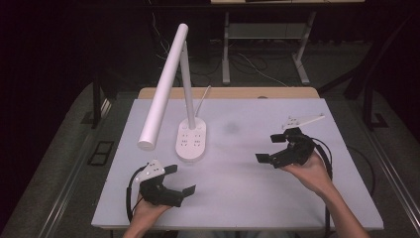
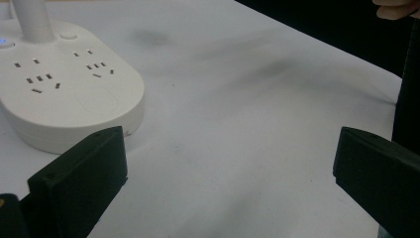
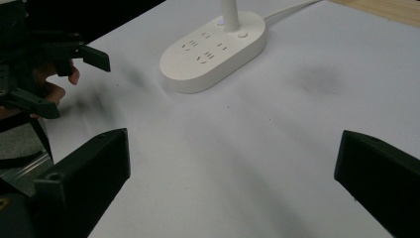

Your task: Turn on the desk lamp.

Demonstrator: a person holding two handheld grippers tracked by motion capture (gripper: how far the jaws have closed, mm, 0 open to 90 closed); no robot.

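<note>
Desk (image 1: 237,198) is white w/ a faint dark smudge (image 1: 231,128) around the middle, wood edge showing along the far side. Lamp (image 1: 171,79) stands at the far left part: long white tube head tilted out over the desk toward the near left, thin stem, oval white base (image 1: 192,140) w/ sockets built into the top. White cord (image 1: 202,99) runs off the back of the base.

Left tool (image 1: 181,179) sits near the front left corner, held in the left hand (image 1: 146,210), jaws spread wide, nothing btwn them. From its own view the lamp base (image 2: 64,89) is just ahead of the left jaw, not touching.

Right tool (image 1: 270,148) is at the right side, held in the right hand (image 1: 309,173), jaws also wide apart and empty. Both tools well apart from each other, bare desk btwn them.
</note>
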